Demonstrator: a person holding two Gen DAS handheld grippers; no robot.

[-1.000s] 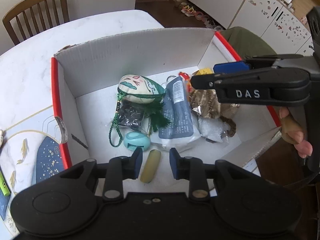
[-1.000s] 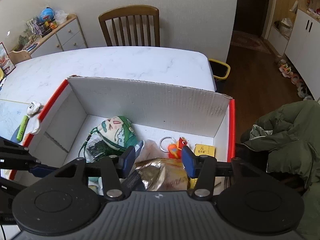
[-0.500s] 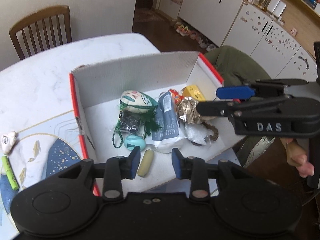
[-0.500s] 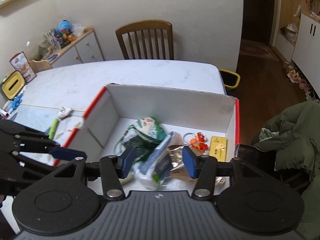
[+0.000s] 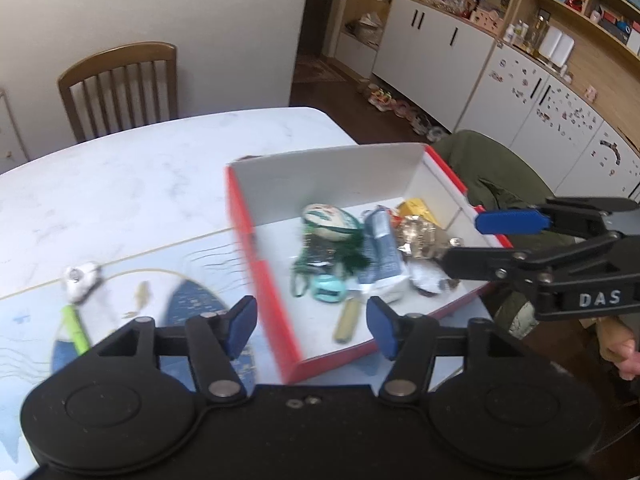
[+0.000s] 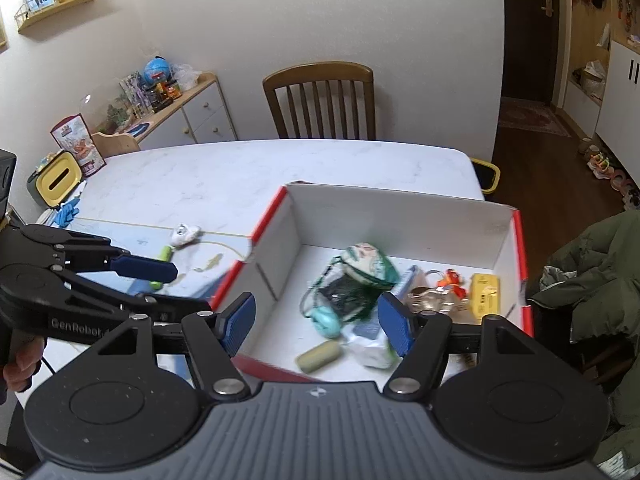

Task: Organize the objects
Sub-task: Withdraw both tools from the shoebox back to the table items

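Both tools are held above the worktop (image 6: 280, 168), and nothing is gripped by either. The left tool (image 5: 312, 322) is spread wide, its blue pads standing apart over the near corner of the box (image 5: 264, 280). The right tool (image 6: 316, 322) is likewise spread, empty, over the box's near edge.

Most of the small things are already gathered in the box: a green-and-white pouch (image 5: 326, 220), a blue-grey packet (image 5: 380, 248), a crinkled foil wrapper (image 5: 420, 236), a teal case (image 5: 328, 288), an olive stick (image 5: 347, 320) and a yellow card (image 6: 485, 294). Two things are left outside on the printed mat (image 5: 192, 308), well apart from the box: a green pen (image 5: 75, 330) and a small white trinket (image 5: 82, 276) just beyond it.

The pen is judged the likelier next pick, and it lies flat. If the tool is closed across it off-centre, it could be rolled or flicked away. The trinket is lumpy and could be squeezed out from between the pads. Since both tools hang close over the same corner, they could be knocked together, or the light cardboard wall could be caught and the box dragged towards the worktop's edge. Anything dropped from too high onto the crowded heap could bounce out.
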